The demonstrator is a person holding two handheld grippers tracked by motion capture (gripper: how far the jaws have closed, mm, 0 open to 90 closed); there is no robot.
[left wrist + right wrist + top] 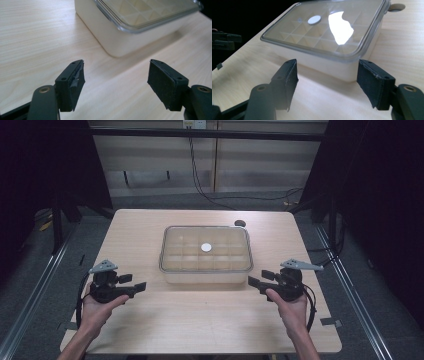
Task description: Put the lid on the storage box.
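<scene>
— Dark curtains close in the room on both sides, with pale wall panels and loose cables at the far end. What stands on the table (150,325)?

— One lidded box (205,251), about mid-table and a little toward the far edge. It is a pale rectangular tub under a clear lid, its long axis running left to right, lying flat. A small white disc (206,247) sits at the middle of the lid.

— And the hands?

— Both forearms come in from the near edge. The left hand (97,306) holds the left gripper (136,285) near the box's near left corner, pointing right toward it. The right hand (287,304) holds the right gripper (258,279) near the near right corner, pointing left. Both are level over the wood, just beside the box but apart from it.

— Fingers?

— Spread wide on both, nothing between the pads. In the left gripper view the left pad looks frayed at its edge.

— Anything hard to read?

— A bright glare patch on the lid in the right gripper view hides some of the grid of compartments below. The left gripper view cuts the box off at the top. A small dark round spot (240,223) lies on the table beyond the far right corner; I cannot tell what it is.
</scene>
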